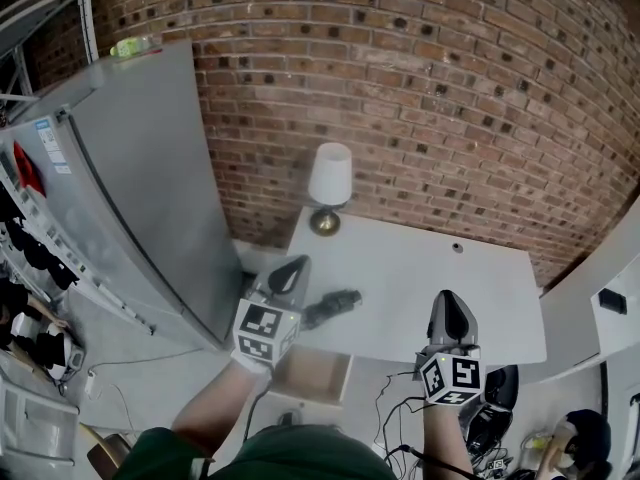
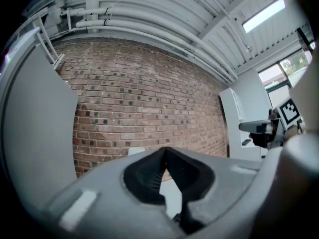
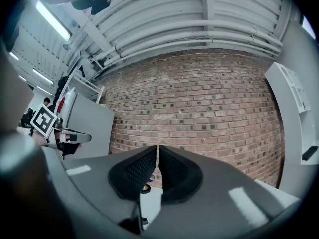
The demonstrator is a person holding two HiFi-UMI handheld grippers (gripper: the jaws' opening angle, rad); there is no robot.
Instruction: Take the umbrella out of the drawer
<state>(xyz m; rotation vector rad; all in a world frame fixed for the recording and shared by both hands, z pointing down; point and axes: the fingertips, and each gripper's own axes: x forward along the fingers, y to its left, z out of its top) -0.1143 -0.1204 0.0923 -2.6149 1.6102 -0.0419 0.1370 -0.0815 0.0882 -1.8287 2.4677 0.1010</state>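
The dark folded umbrella (image 1: 333,306) lies on the white table (image 1: 440,278) near its front left corner. Below the table's front edge the drawer (image 1: 315,373) stands pulled out, and its pale inside shows nothing in it. My left gripper (image 1: 291,271) hovers just left of the umbrella, apart from it, and its jaws (image 2: 166,151) are shut on nothing. My right gripper (image 1: 452,313) hangs over the table's front edge further right, its jaws (image 3: 157,147) also shut and empty. Both point level towards the brick wall.
A white table lamp (image 1: 330,183) stands at the table's back left corner. A tall grey cabinet (image 1: 150,188) rises close on the left. The brick wall (image 1: 420,98) backs the table. Cables (image 1: 395,413) lie on the floor under the front edge. A white shelf unit (image 1: 610,298) stands at the right.
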